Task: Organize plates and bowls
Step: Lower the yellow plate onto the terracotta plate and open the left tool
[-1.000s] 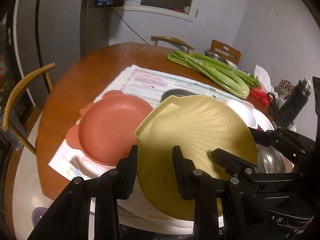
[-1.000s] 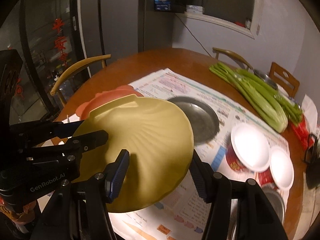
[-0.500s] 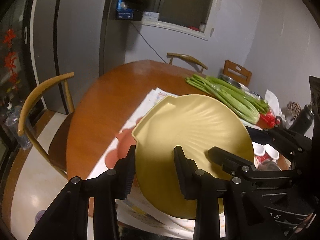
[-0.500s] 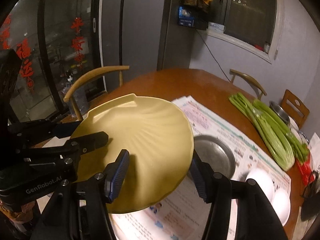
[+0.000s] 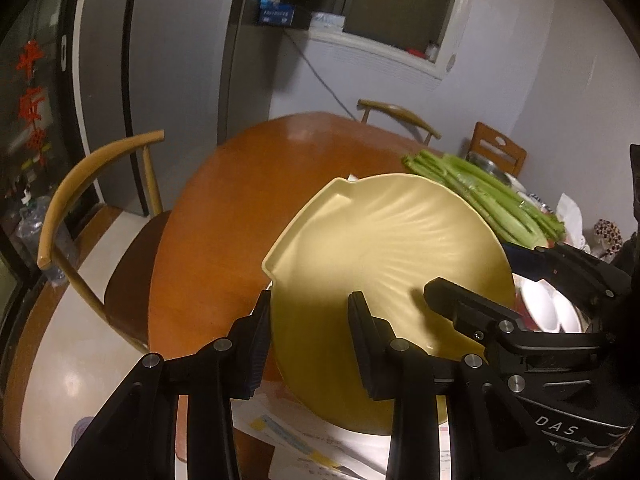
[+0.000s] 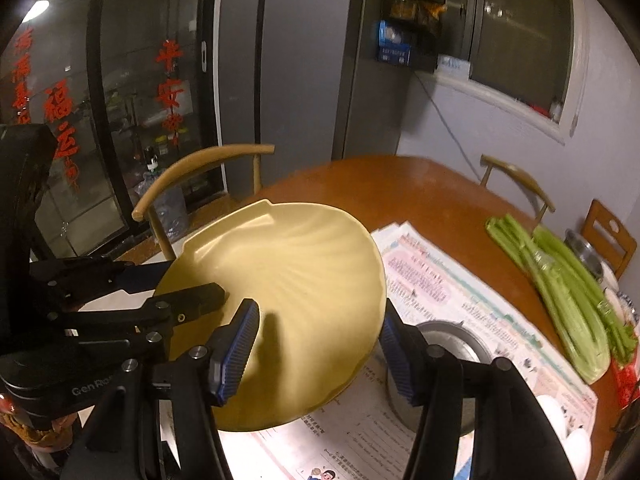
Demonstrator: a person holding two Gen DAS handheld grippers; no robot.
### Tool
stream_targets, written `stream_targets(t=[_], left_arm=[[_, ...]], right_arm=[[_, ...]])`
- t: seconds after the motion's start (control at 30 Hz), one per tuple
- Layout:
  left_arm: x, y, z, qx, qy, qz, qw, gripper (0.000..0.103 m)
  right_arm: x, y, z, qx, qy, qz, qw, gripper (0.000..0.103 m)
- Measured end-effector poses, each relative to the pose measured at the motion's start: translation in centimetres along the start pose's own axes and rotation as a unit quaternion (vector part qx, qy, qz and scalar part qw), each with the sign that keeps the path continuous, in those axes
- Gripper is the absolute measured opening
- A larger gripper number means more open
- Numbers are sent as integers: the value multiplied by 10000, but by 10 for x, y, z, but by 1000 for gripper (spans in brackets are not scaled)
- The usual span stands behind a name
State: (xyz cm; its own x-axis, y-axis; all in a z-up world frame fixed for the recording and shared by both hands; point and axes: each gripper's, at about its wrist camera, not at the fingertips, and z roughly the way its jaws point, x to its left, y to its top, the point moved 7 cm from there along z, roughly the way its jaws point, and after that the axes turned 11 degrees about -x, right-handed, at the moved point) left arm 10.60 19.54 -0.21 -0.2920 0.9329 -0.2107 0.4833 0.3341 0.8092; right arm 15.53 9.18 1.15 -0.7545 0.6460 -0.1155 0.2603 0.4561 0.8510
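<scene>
- Mostly the plate (image 5: 384,248) blocks the centre of both views, hiding much of the table (image 5: 248,184) and whatever lies under it; only slivers of the newspaper (image 6: 460,300) show past its edge.
- At lower right of the right wrist view a grey metal dish (image 6: 456,344) peeks out from behind the plate rim and the right-hand finger; most of it is covered.
- Two white bowls (image 5: 548,304) at right in the left wrist view are partly cut off by the right gripper's black frame.
- The left gripper (image 5: 310,336) straddles the plate's lower left edge: one finger sits outside the rim, the other lies over the plate's face. Whether the pads actually press the plate cannot be told.
- The right gripper (image 6: 316,344) has its blue-padded fingers spread wide, one over the plate's face and one just past the rim at lower right; contact there is also unclear.
- Each view shows the other gripper reaching onto the plate from the side.
- The plate is held up, tilted, above the near part of the table in mid-frame.
- It is pale yellow, shell-shaped, with fanned ridges and a notched flat tab at its upper left.
- Celery (image 6: 560,292) lies at the right of the frame, on the table.
</scene>
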Motion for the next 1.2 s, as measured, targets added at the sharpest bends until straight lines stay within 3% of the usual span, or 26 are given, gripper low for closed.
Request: stream_targets(t=[0.43,0.9,1.2], left_arm=[[11,-32,42,372,240,37,9990,35],[5,-40,43,332,238,223,9989,36],[5,-42,41,332,253,198,9989,36]], right_arm=[[-3,-35,43,478,6,-22,9989,60],[-11,-61,70,889,-347,-121,9954,59],[-6,-62,70,847,-615,-396,9937,59]])
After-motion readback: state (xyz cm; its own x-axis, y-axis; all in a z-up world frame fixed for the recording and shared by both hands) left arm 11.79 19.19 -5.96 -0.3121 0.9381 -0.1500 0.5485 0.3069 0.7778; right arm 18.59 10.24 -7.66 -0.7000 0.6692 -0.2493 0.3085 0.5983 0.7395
